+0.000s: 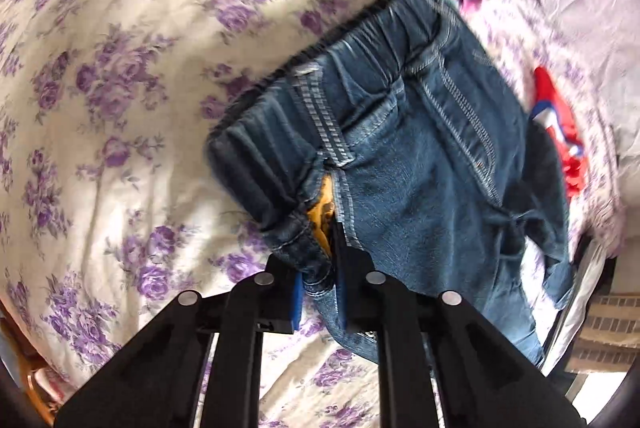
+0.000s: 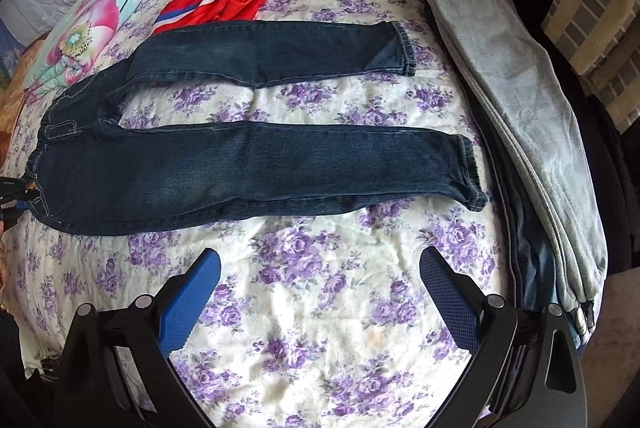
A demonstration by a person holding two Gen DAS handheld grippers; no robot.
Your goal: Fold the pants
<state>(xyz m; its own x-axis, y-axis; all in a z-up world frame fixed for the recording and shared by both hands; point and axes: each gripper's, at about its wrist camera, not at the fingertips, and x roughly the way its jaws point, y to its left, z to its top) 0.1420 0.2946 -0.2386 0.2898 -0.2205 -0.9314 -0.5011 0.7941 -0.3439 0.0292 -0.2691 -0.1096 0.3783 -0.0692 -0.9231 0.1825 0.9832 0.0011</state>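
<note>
Jeans [image 2: 248, 163] of dark denim were laid flat on the floral bedspread [image 2: 320, 288], the two legs spread apart in a V and the long axis run from the waistband at nine o'clock in the right wrist view to the cuffs at about three o'clock. A red garment [image 2: 224, 1] was seen just beyond the far leg at eleven o'clock, and a folded grey garment [image 2: 520, 131] well apart at two o'clock, along the bed's edge. The left gripper [image 1: 318, 292] was closed almost fully on the near corner of the waistband [image 1: 316, 131], denim being pinched between its blue pads; a yellow lining showed just above the pinch. The right gripper [image 2: 320, 300] was held wide open over bare bedspread, nothing being between its jaws, with the near leg [image 2: 280, 167] lying at twelve o'clock from it, its cuff [image 2: 468, 167] at one o'clock. The waistband end was thus already taken by the left hand, and the cuff end was judged nearer to the right, so that a forward reach toward one o'clock would probably be called for.
</note>
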